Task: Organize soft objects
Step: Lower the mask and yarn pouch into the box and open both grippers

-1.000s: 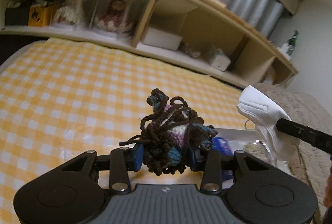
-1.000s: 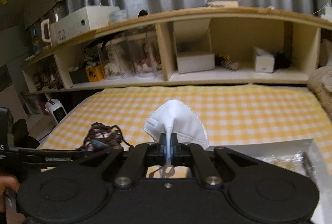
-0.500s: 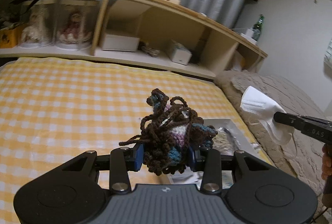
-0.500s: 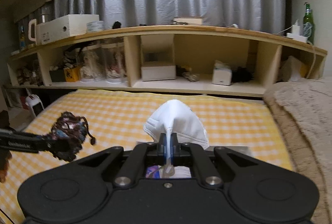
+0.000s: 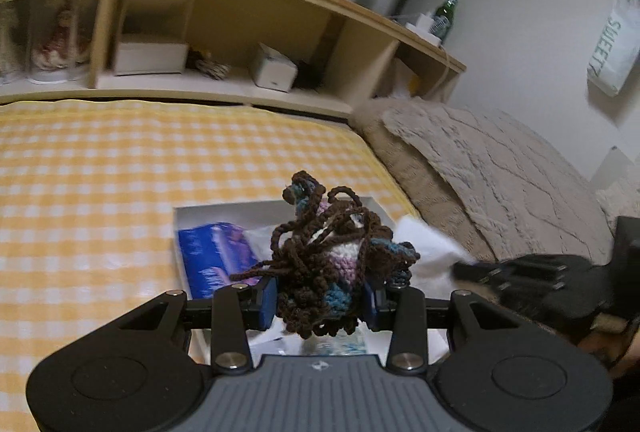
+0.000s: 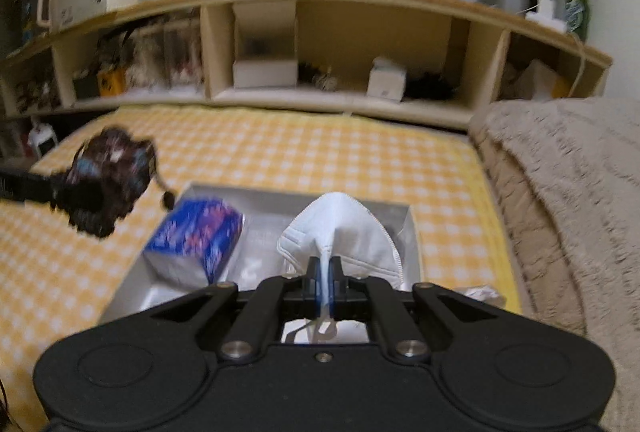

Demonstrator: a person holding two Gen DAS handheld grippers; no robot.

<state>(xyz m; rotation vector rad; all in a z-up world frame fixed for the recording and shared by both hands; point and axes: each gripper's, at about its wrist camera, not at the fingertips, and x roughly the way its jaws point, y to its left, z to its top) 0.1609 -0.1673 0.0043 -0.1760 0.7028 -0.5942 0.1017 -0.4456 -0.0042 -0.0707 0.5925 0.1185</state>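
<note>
My left gripper (image 5: 320, 298) is shut on a brown, blue and purple crocheted yarn bundle (image 5: 332, 264), held in the air over the near part of a white open box (image 5: 224, 209). In the right wrist view the same yarn bundle (image 6: 106, 179) hangs left of the box (image 6: 408, 228). My right gripper (image 6: 325, 272) is shut on a white folded face mask (image 6: 340, 232), which hovers above the box. A blue patterned packet (image 6: 196, 236) lies inside the box at its left; the same packet (image 5: 212, 252) shows in the left wrist view.
The box sits on a yellow checked cover (image 6: 280, 155). A beige fluffy blanket (image 6: 568, 191) lies along the right side. A wooden shelf unit (image 6: 340, 43) with small boxes and jars runs along the back, with a green bottle (image 6: 576, 1) on top.
Both grippers have swung to the right across the bed with their loads. They now hang over the white box, which has come into full view below them.
</note>
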